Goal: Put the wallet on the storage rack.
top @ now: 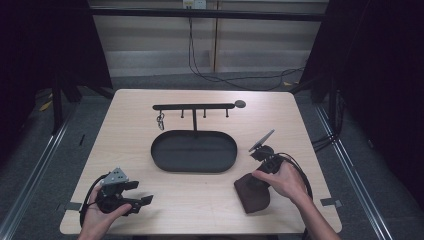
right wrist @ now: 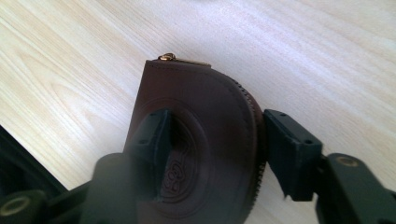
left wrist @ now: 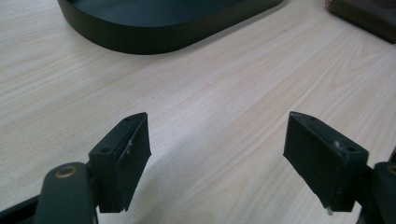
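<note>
A brown leather zip pouch point(top: 252, 197) lies on the table's front right, under a person's right hand. My right gripper point(top: 255, 180) is down on it. In the right gripper view, the right gripper point(right wrist: 215, 140) stands open: one jaw is over the embossed face of the pouch point(right wrist: 210, 102) and the other is against its zipped, rounded edge. My left gripper point(top: 141, 193) is held low at the front left, open and with nothing between its jaws. In its own view the left gripper point(left wrist: 217, 154) hovers over bare wood.
A black oval tray point(top: 194, 171) sits mid-table; its wall point(left wrist: 154, 37) is ahead of the left gripper. Behind it stands a black hook rack point(top: 194, 106) with a key ring point(top: 160, 121) hanging at its left end. The pouch's corner point(left wrist: 369, 18) shows far right.
</note>
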